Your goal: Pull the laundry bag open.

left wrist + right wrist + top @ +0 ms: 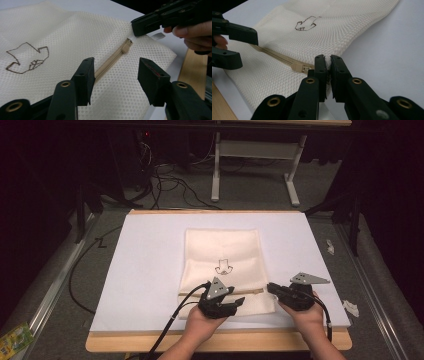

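Right gripper view | right gripper (328, 65) jaws pinch mesh bag (322, 32) edge

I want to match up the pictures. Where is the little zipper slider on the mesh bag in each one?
High view: too small to make out; it lies at the right end of the zipper, by the right gripper.
Left gripper view: zipper slider upper middle right, just under the right gripper.
Right gripper view: zipper slider centre, left of the right gripper.
Shared landmark: the brown drawing on the mesh bag.
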